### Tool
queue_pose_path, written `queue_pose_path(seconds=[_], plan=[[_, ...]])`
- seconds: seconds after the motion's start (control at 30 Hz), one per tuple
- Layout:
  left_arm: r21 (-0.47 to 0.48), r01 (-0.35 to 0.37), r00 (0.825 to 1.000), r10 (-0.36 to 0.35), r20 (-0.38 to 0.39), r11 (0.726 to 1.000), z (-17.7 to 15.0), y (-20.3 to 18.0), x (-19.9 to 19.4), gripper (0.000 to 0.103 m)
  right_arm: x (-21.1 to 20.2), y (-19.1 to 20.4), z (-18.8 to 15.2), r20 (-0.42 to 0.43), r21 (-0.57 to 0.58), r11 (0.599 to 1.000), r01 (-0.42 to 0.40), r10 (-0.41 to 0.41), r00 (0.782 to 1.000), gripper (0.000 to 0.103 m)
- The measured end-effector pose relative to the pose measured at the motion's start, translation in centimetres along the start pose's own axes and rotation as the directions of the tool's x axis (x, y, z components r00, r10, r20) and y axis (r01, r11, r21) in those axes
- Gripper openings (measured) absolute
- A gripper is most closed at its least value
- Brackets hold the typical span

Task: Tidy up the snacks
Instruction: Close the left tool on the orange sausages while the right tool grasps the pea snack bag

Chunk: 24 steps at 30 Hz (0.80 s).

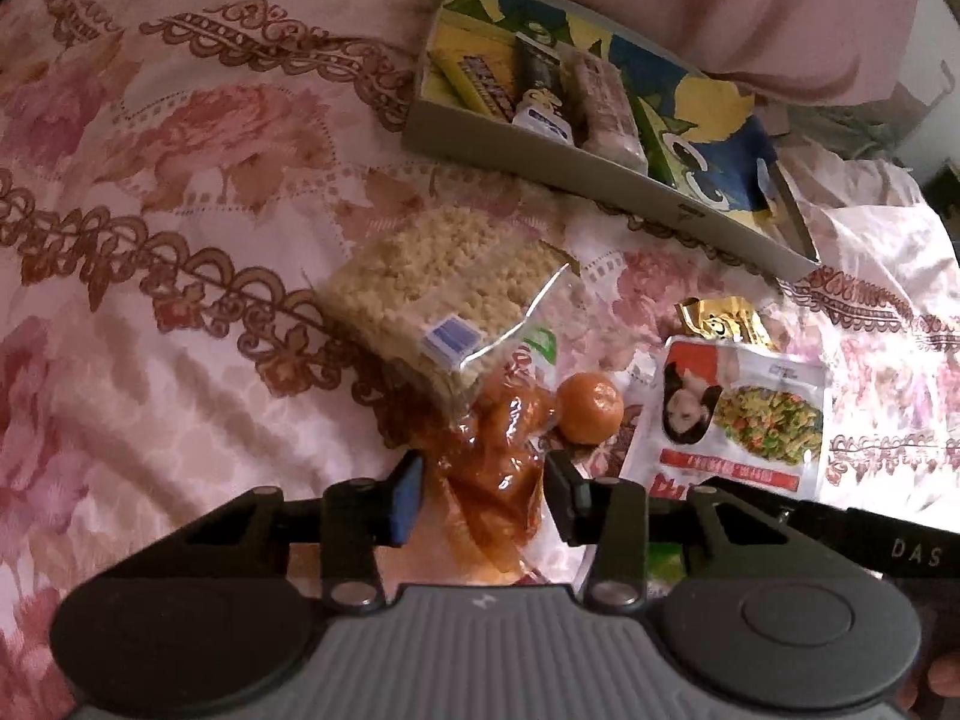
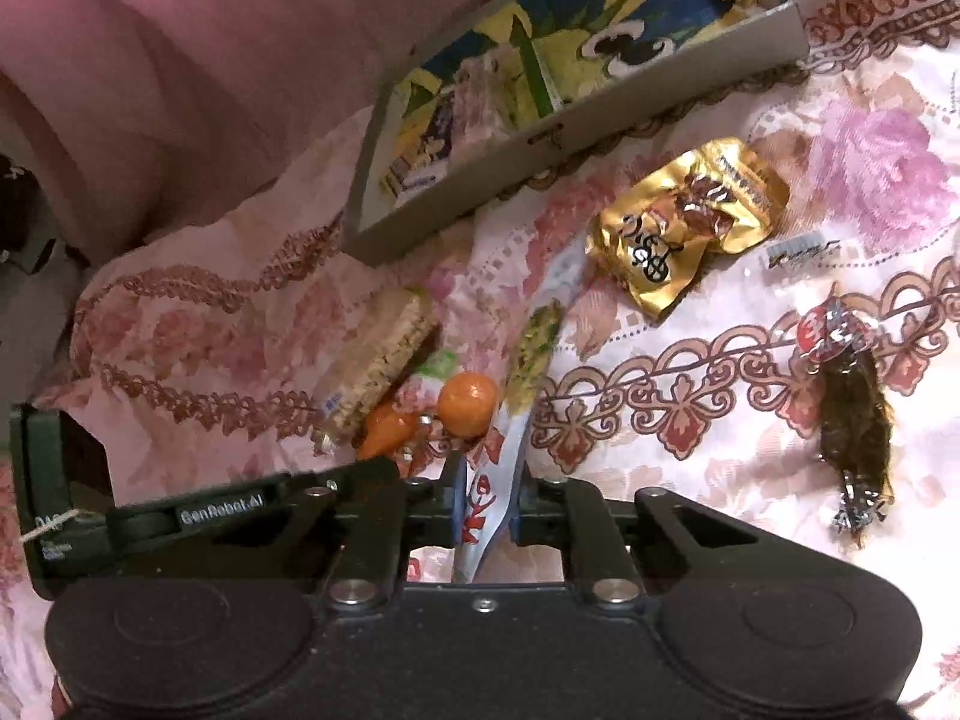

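Currently the left tool (image 1: 483,495) straddles the orange pouch (image 1: 498,480), jaws apart, not yet clamped. The right tool (image 2: 489,507) pinches the white packet (image 2: 480,510) edge-on. Risks: slick pouch slips; nudged orange (image 1: 588,408) just ahead rolls; box (image 1: 540,168) farther ahead.

A bed filled both views, spread with a pale pink bedcover (image 1: 180,228) printed with large rose blooms and brown scrolling borders; the cloth lay in soft creases. Along the bed's far side sat a plain pink pillow or bolster (image 1: 750,12), smooth and rounded, its colour deeper in the right wrist view (image 2: 210,60). Past the bed's edge at the left of that view, a dark patch of room (image 2: 24,222) showed, too dim to make out. The light was warm and rather low.
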<state>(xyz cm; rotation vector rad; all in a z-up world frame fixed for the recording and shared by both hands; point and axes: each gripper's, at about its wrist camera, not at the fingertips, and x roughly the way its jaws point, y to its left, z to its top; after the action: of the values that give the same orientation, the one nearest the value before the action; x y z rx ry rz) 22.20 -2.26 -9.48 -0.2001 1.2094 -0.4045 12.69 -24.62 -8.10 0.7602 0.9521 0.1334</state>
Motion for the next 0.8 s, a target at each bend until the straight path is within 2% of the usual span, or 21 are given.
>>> queue_pose_path(seconds=[0.1, 0.43, 0.7, 0.8], plan=[[-0.013, 0.0, 1.0, 0.0, -0.002, 1.0, -0.4, 0.2, -0.5, 0.041, -0.8, -0.1, -0.1, 0.019, 0.001, 1.0, 0.008, -0.008, 1.0, 0.012], [-0.048, 0.038, 0.999, -0.039, -0.02, 0.998, -1.7, 0.6, -1.8, 0.039, -1.7, -0.3, 0.1, 0.057, 0.018, 1.0, 0.018, -0.018, 0.998, 0.011], [-0.017, 0.033, 0.999, -0.033, -0.01, 0.999, -2.1, 0.0, -2.4, 0.036, -1.8, -0.4, 0.1, 0.061, 0.022, 1.0, 0.013, -0.014, 0.998, 0.011], [-0.042, 0.062, 0.997, -0.063, -0.04, 0.997, -2.2, 0.1, -2.4, 0.036, -2.0, -0.3, 0.1, 0.069, 0.017, 1.0, 0.006, -0.007, 0.998, 0.01]])
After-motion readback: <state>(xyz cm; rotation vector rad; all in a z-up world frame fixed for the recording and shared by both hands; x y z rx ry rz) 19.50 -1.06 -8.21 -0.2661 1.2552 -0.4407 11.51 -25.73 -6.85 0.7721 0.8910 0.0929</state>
